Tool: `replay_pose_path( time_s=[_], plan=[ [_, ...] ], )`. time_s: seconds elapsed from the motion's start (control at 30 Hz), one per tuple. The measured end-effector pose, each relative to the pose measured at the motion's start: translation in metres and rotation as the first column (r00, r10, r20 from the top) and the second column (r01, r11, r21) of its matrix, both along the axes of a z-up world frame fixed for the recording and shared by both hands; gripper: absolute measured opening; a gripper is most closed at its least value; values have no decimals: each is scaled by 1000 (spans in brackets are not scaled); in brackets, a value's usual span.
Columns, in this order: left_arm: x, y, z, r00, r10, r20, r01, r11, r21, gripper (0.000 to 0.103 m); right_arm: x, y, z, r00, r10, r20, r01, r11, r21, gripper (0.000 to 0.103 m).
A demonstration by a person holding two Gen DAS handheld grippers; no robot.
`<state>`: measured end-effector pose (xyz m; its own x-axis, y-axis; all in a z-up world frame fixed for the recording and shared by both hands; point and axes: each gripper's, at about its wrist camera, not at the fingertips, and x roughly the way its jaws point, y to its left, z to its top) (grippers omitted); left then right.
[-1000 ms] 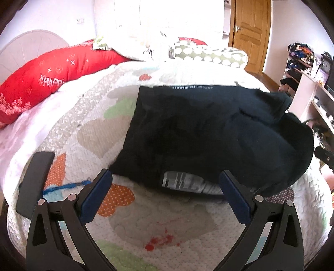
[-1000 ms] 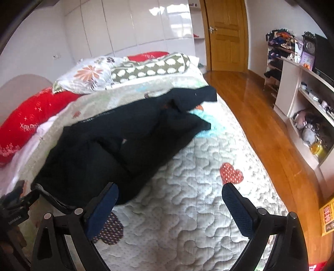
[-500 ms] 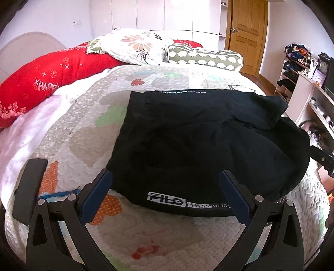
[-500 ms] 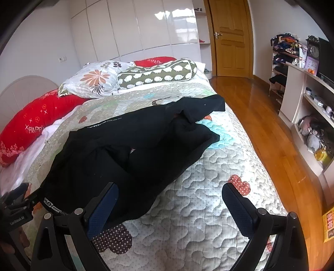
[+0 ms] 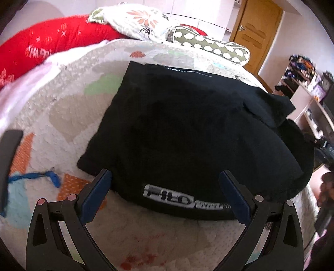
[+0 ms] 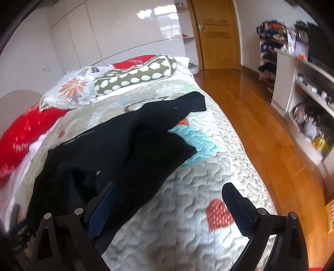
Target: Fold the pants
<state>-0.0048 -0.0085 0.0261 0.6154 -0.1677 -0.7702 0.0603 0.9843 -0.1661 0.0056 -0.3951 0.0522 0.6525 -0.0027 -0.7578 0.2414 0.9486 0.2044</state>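
While both tongs, left (image 5: 165, 187) and right (image 6: 168, 200), gape wide and empty, the black pants (image 5: 187, 129) lie limp on the bed (image 5: 62, 108). Soft, light cloth; best pinched at the printed waistband (image 5: 183, 200) at 6 o'clock.

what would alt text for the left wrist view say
Black pants lie on a quilt, a white logo on the near edge. The open left hand-held gripper hovers over that edge, holding nothing. Pillows and a wooden door sit behind.
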Motion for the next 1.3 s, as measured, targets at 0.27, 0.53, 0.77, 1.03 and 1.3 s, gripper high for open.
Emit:
replay_pose_path(
  time_s=[0.27, 0.53, 0.77, 1.03, 1.3],
  plan=[
    [26, -1, 2, 1000, 20, -17, -21, 998, -62, 102, 52, -30, -43, 1000, 0, -17, 4, 973, 229, 49],
    [25, 21, 20, 995, 97, 24, -95, 993, -75, 13, 7, -27, 9, 992, -51, 116, 42, 996, 77, 9],
    [9, 35, 29, 999, 41, 35, -38, 995, -87, 13, -58, -38, 33, 987, -99, 125, 98, 995, 14, 8],
    [-7, 35, 23, 1000, 11, -19, -13, 994, -107, 61, -7, -50, -15, 997, -73, 18, 67, 973, 223, 66],
    [7, 28, 6, 997, 13, -75, -23, 992, -127, 69, 52, -57, -47, 999, -41, 17, 34, 953, 300, 30]
  ],
)
